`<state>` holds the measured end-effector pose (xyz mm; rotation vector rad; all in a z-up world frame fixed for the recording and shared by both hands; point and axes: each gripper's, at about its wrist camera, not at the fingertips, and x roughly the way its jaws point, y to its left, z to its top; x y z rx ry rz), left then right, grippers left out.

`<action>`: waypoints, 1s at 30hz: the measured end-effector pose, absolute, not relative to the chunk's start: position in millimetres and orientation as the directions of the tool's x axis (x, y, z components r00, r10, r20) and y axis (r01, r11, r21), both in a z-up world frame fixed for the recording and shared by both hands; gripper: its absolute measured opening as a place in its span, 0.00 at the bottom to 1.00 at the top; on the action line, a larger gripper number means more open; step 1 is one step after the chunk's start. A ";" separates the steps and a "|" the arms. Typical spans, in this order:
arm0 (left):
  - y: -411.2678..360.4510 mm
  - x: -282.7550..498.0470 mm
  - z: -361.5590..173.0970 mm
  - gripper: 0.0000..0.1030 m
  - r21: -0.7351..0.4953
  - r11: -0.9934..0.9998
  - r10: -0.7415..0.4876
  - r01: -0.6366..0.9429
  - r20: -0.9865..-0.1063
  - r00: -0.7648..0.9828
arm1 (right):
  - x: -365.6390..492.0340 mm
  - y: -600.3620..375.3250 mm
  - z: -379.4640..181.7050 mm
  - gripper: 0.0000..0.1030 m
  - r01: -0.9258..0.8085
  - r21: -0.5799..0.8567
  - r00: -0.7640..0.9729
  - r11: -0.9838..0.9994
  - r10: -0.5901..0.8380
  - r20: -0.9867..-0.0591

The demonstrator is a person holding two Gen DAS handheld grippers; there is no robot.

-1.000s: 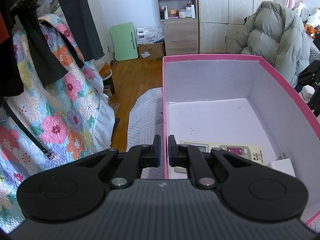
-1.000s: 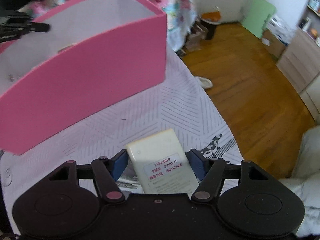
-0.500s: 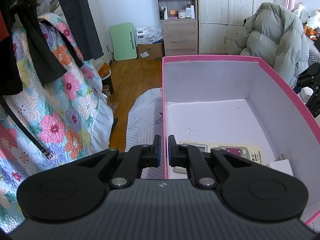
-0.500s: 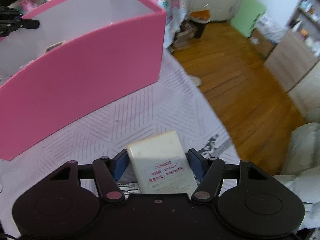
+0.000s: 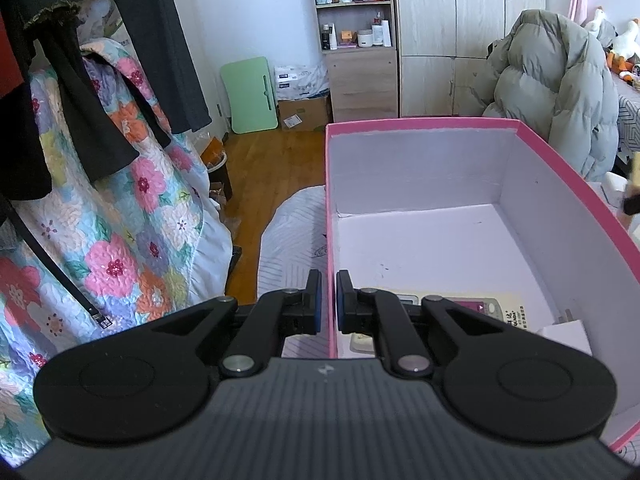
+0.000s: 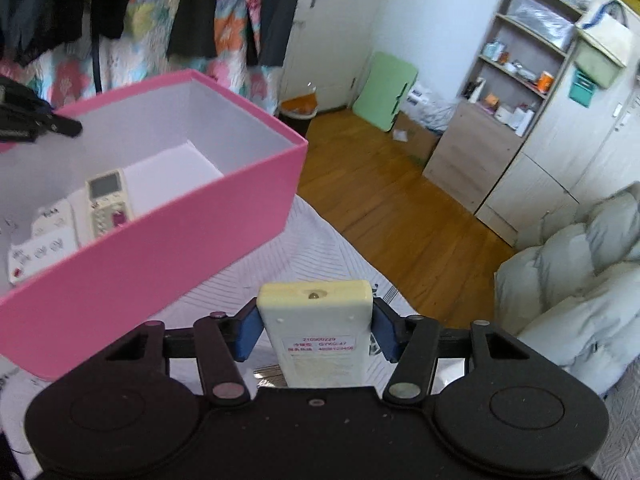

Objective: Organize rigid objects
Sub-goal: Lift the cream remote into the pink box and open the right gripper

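Pink cardboard box: open-topped, white inside, set on striped bed cover. Serves as the collecting bin for the task.

Left gripper: jaws almost fully closed, pinching the thin near wall of the box, one pad outside, one inside. Likely purpose: steadying the light box against sliding or tipping during loading.

Right gripper: jaws about half open and just closing further, pads pressed on both long sides of cream remote. Held clear of the cover, outside the box, just beside its long pink wall and nose forward. Grip across the narrow width, probably to stop slipping and allow a flat set-down.

Second remote: flat on the box floor, screen up, beside white power strip. Far half of the floor bare, so probably room for the held remote there.

Hidden or unclear:
- Button face of the held remote turned down; only back label and end window visible.
- Rear of the held remote covered by the gripper body.
- Power strip partly cut off by the box wall.
- Label print too small to read.
- Support under the cover not visible.
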<state>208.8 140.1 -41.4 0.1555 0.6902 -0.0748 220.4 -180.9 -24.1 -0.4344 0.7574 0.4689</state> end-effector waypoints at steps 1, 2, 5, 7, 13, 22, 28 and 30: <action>140.7 208.6 -41.4 0.08 0.118 0.986 -0.017 0.121 -0.639 0.769 | 213.6 -179.3 -22.2 0.60 -0.539 -0.205 0.647 0.817 0.246 -0.722; 141.0 208.6 -41.4 0.08 0.116 0.986 -0.019 0.121 -0.638 0.770 | 206.8 -177.9 -19.9 0.60 -0.530 -0.212 0.661 0.821 0.244 -0.709; 142.2 209.0 -41.3 0.08 0.110 0.987 -0.022 0.119 -0.637 0.770 | 193.2 -174.3 -13.3 0.60 -0.507 -0.213 0.687 0.835 0.242 -0.686; 143.0 209.0 -41.7 0.08 0.104 0.988 -0.024 0.117 -0.637 0.770 | 187.2 -172.5 -9.8 0.60 -0.500 -0.193 0.693 0.844 0.256 -0.674; 144.6 209.2 -41.8 0.08 0.098 0.988 -0.029 0.118 -0.637 0.770 | 173.0 -166.3 9.9 0.60 -0.482 -0.187 0.730 0.856 0.274 -0.626; 147.0 209.6 -41.9 0.08 0.088 0.991 -0.025 0.105 -0.636 0.772 | 167.2 -138.8 59.0 0.60 -0.531 -0.139 0.762 0.836 0.399 -0.511; 145.5 209.1 -41.7 0.06 0.095 0.989 -0.030 0.116 -0.634 0.773 | 182.4 -100.6 61.4 0.60 -0.587 -0.095 0.738 0.804 0.483 -0.471; 145.4 208.7 -41.8 0.05 0.095 0.988 -0.032 0.118 -0.632 0.774 | 192.1 -85.3 56.2 0.60 -0.615 -0.079 0.713 0.785 0.510 -0.481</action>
